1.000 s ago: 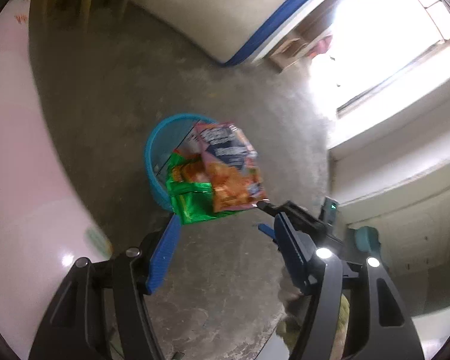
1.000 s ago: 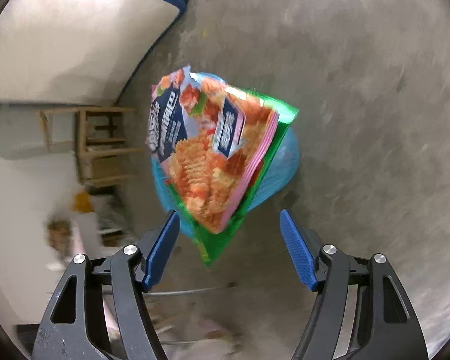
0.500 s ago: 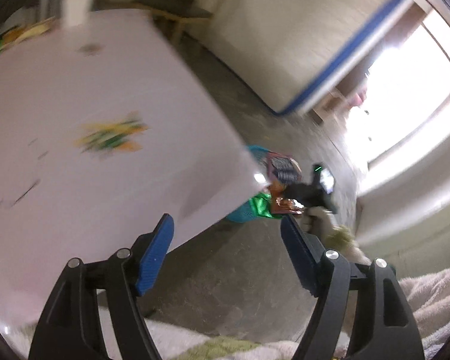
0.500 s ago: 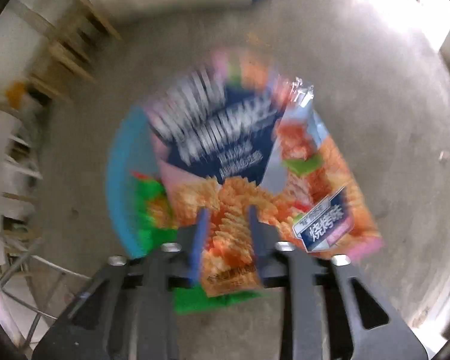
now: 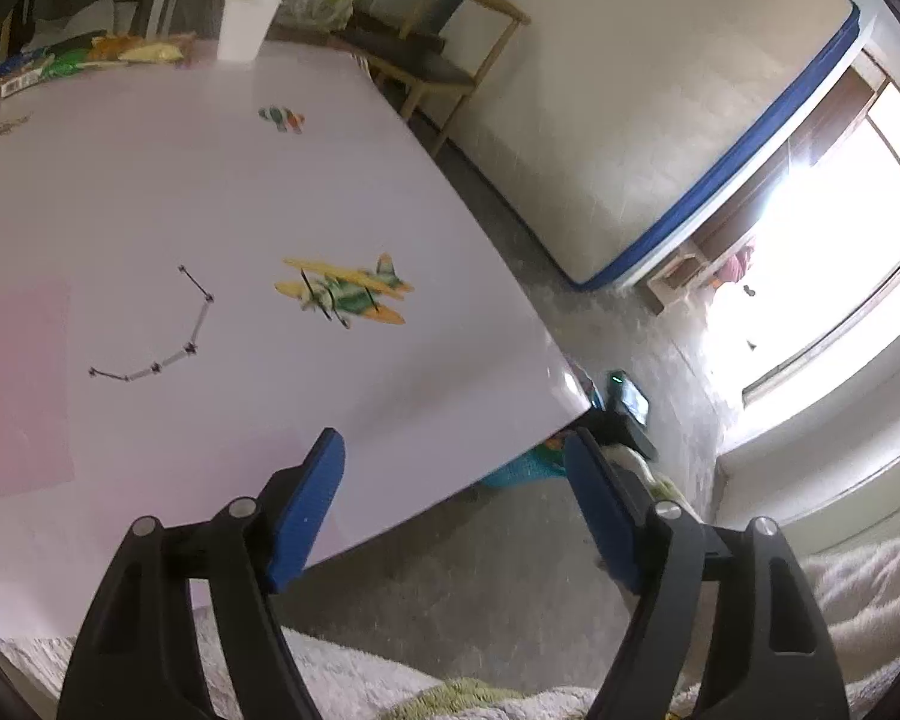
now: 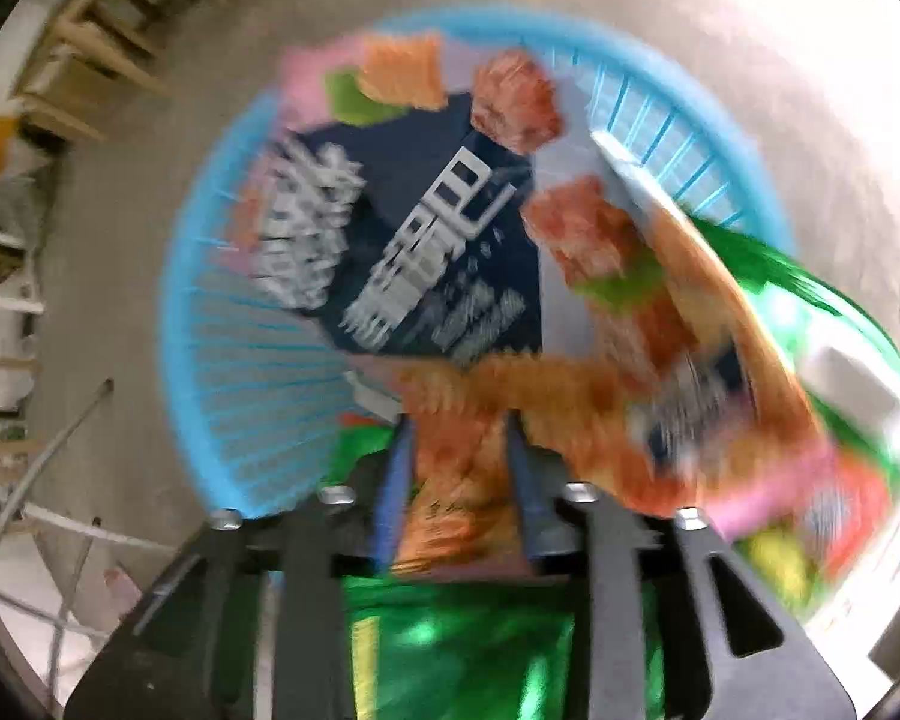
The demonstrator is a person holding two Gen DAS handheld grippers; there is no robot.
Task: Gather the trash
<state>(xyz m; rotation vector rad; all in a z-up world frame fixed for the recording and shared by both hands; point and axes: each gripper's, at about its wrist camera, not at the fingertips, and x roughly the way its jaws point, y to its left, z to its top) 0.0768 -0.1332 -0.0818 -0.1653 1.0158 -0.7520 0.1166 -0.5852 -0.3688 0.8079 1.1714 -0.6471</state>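
Observation:
In the right wrist view my right gripper [image 6: 459,444] is shut on a pink and orange snack bag [image 6: 450,312], with a green snack bag [image 6: 810,324] beside and under it. Both hang over the mouth of a blue trash basket [image 6: 228,360] on the floor. In the left wrist view my left gripper [image 5: 456,486] is open and empty, held over the near edge of a white table [image 5: 150,210]. The right gripper's body [image 5: 624,414] and a bit of the basket [image 5: 516,471] show just past the table's corner. More wrappers [image 5: 60,63] lie at the table's far left.
A white paper cup [image 5: 246,27] stands at the table's far edge. The table bears an airplane sticker [image 5: 342,291]. A wooden chair [image 5: 444,54] and a leaning mattress [image 5: 630,120] stand behind. A bright window [image 5: 822,252] is at the right. White cloth [image 5: 858,600] lies below.
My left gripper swung away from the basket to face the table. My right gripper shut on the snack bags and brought them down close over the basket.

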